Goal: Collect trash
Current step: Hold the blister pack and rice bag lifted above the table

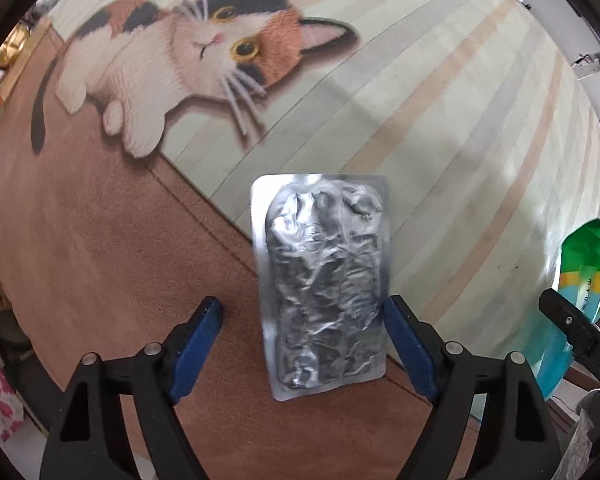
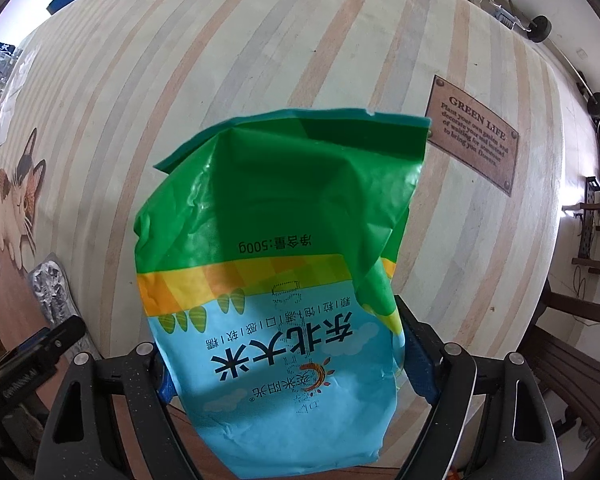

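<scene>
Lying flat on the printed cat mat (image 1: 100, 240), between the gaping left gripper (image 1: 304, 344): crinkled silver foil blister pack (image 1: 324, 284), light, thin, probably slippery; pinching its long edges. Right gripper (image 2: 288, 356) clamping soft green-and-blue plastic rice bag (image 2: 284, 248).

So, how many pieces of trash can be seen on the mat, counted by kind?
Silver blister pack: 1
Green and blue rice bag: 1
Total: 2
</scene>
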Available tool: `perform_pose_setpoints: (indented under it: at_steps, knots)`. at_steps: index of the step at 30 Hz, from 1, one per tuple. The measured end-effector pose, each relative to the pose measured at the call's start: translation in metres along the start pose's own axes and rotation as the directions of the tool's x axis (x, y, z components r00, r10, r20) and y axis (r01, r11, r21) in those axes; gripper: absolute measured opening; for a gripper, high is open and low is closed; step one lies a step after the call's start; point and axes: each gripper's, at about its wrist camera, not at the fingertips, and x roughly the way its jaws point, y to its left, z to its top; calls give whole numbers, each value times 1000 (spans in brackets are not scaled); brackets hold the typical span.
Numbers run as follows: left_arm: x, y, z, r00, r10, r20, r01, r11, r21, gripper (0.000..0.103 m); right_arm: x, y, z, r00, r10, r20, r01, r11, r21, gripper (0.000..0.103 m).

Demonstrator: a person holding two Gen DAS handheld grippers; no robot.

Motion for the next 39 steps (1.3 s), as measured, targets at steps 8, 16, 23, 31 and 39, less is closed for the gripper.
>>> perform_pose_setpoints:
  at_steps: [8,16,23,31,39]
  knots:
    - [-15,-30,-9,999,-8,33,5,997,71,53,1,4,0,1000,-2,5,2,1000,-12,87]
    - [-40,-20,-8,998,-48,48,43,995,92,32,-17,6,-5,999,14,34,-14,1000,-13,87]
    - [-27,-18,-3,991,-128,-31,130,988,82,53,-27,8,-16,998,11,56,-9,1000,-27,87]
    - [-33,-57,-3,1000,12,8,-13,988,153,65,-21,10,-17,999,-6,48,6,1000,-8,87]
    - [-42,-47,-15,999,-30,35,24,985,173,64,-24,3,-15,999,1,52,-2,1000,18,87]
